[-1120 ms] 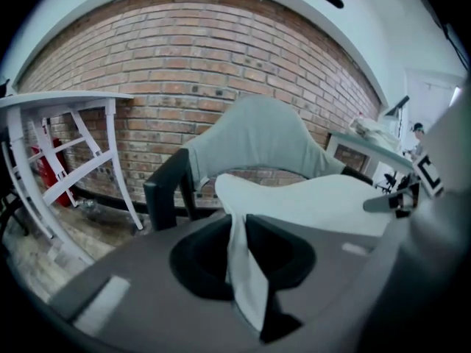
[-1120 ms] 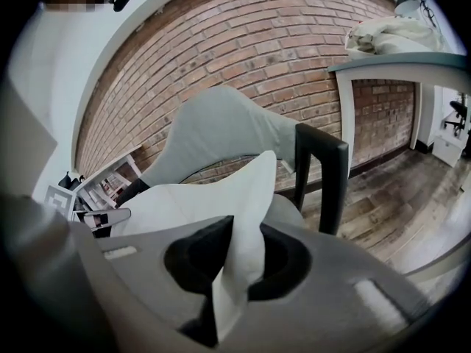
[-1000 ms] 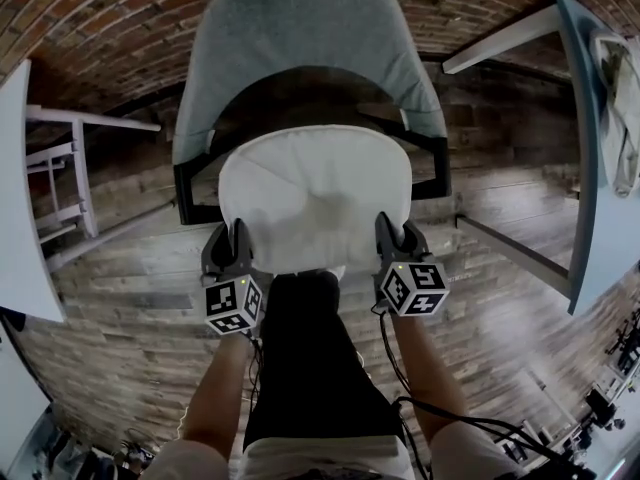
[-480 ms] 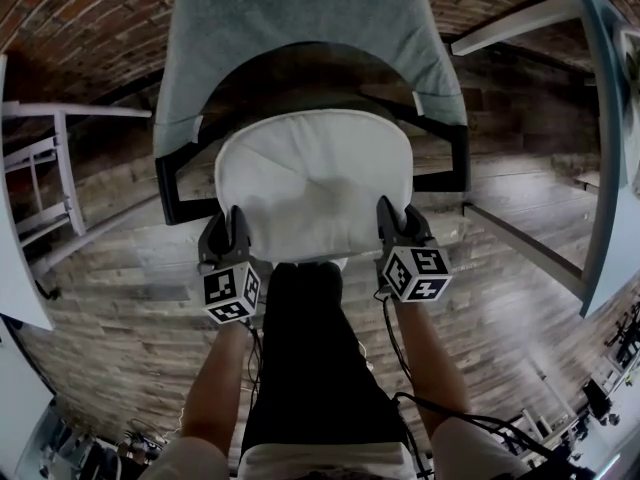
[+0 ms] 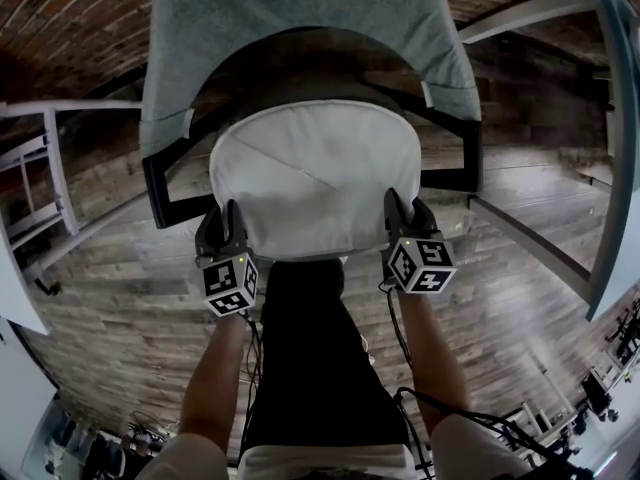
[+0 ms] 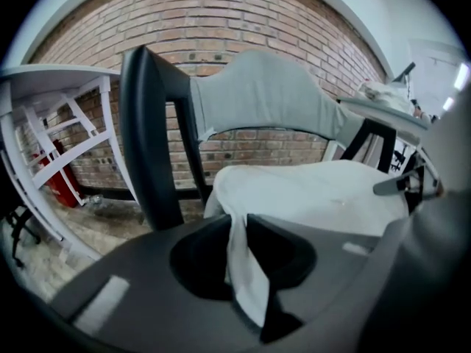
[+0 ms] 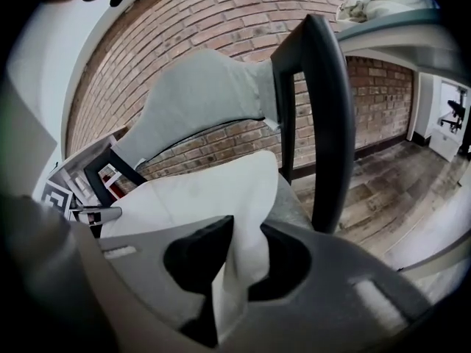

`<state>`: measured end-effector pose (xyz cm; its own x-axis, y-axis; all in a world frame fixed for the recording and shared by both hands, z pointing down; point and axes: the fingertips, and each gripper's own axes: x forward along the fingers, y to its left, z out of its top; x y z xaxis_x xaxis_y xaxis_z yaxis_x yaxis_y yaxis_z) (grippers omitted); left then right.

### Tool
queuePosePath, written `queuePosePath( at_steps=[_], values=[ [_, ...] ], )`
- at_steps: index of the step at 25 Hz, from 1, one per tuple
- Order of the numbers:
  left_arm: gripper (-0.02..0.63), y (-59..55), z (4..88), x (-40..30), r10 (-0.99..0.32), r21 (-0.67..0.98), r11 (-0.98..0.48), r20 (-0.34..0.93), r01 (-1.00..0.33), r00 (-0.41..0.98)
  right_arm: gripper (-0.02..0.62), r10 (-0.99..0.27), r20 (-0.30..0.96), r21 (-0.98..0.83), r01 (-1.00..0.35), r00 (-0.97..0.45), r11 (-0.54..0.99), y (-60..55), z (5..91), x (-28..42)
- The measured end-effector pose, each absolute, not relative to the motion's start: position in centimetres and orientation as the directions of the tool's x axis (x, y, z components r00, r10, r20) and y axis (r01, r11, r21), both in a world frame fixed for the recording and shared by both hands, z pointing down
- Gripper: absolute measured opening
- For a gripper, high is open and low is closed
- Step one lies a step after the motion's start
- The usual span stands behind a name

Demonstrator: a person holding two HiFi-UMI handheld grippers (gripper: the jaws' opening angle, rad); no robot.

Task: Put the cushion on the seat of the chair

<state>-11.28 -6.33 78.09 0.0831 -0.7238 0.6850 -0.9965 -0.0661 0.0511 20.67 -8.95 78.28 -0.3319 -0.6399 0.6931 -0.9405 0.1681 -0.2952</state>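
Note:
A white cushion (image 5: 315, 173) hangs level just over the seat of a dark-framed chair with a grey padded back (image 5: 300, 28). My left gripper (image 5: 222, 218) pinches the cushion's near left edge, and my right gripper (image 5: 405, 208) pinches its near right edge. In the left gripper view a fold of white fabric (image 6: 243, 271) sits between the jaws of the left gripper (image 6: 239, 226), which have just been opening a little with the fabric still caught. The right gripper (image 7: 246, 234) is shut on a fold of the cushion (image 7: 206, 190), above the grey seat (image 7: 291, 201).
A white table with a slatted frame (image 5: 50, 158) stands to the left of the chair. A blue-grey table (image 5: 610, 168) stands to the right. A brick wall lies behind and wood flooring (image 5: 120, 258) around. My dark-trousered legs (image 5: 305, 348) are right before the seat.
Both grippers have sunk with the cushion, which now sits lower and closer to the chair seat. The chair fills more of the head view.

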Motion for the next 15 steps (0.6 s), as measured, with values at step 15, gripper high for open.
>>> queuePosePath(
  at_steps=[15],
  values=[
    [0.057,-6.2,80.3,-11.5,-0.706,0.023,-0.028,0.707,-0.999,0.036,0.109,-0.651,0.675,-0.312,-0.934,-0.348,0.176,-9.2,80.1,21.4]
  ],
)
